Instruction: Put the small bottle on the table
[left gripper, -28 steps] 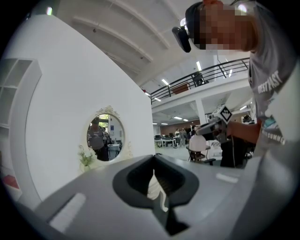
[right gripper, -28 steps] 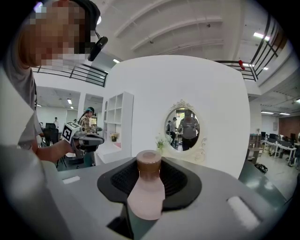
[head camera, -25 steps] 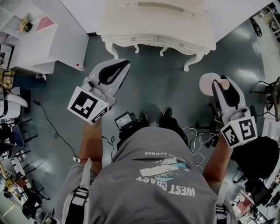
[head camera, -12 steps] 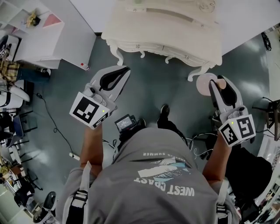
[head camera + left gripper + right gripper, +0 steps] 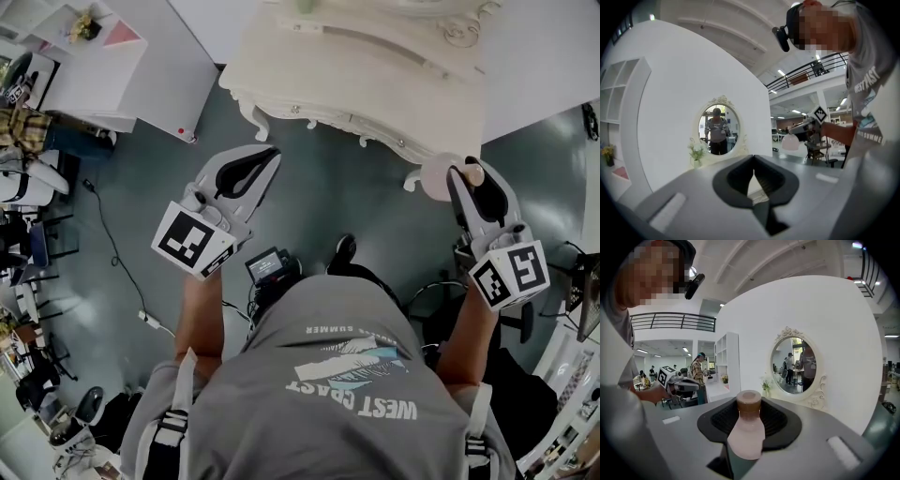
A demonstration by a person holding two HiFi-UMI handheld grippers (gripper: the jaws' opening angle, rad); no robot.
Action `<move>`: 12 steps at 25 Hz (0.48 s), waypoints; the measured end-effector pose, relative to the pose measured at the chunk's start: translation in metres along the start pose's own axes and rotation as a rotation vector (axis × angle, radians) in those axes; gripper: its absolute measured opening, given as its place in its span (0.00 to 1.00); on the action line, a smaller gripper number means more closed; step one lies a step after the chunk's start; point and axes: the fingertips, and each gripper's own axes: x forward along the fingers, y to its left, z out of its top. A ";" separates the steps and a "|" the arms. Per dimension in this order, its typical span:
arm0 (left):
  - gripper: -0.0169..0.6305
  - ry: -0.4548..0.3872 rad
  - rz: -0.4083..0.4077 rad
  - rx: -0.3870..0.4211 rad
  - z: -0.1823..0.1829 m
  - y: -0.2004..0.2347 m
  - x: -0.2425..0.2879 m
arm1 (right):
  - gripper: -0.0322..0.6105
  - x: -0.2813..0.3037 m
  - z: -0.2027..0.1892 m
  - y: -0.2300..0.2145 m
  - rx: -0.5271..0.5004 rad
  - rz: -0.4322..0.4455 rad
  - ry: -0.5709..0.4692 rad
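Note:
The small pink bottle [image 5: 439, 178] with a brown cap [image 5: 475, 174] is held off the floor by my right gripper [image 5: 469, 171], which is shut on it, just in front of the cream carved table [image 5: 356, 75] near its right front leg. In the right gripper view the bottle [image 5: 746, 432] fills the space between the jaws, cap [image 5: 748, 404] pointing away, with the table's oval mirror [image 5: 797, 364] beyond. My left gripper [image 5: 265, 153] hovers over the grey floor left of the table's middle, shut and holding nothing [image 5: 753, 161].
A white shelf unit [image 5: 94, 84] stands at the far left beside the table. A cable [image 5: 112, 272] trails over the floor, and chairs crowd the left edge [image 5: 28, 244]. A small flower vase [image 5: 765, 387] sits by the mirror. A person in a checked shirt [image 5: 698, 376] stands by the shelves.
Both grippers have moved forward toward the table, which now lies nearer and lower in the head view. The bottle stays in the right gripper. The feet have stepped ahead.

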 end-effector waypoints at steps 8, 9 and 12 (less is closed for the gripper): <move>0.03 0.024 0.055 0.004 0.002 -0.016 0.036 | 0.27 0.011 -0.006 -0.046 0.003 0.064 -0.010; 0.03 0.026 0.062 0.006 0.003 -0.018 0.039 | 0.27 0.012 -0.007 -0.051 0.004 0.072 -0.011; 0.03 0.033 0.087 0.011 0.007 -0.022 0.046 | 0.27 0.015 -0.006 -0.063 0.007 0.095 -0.016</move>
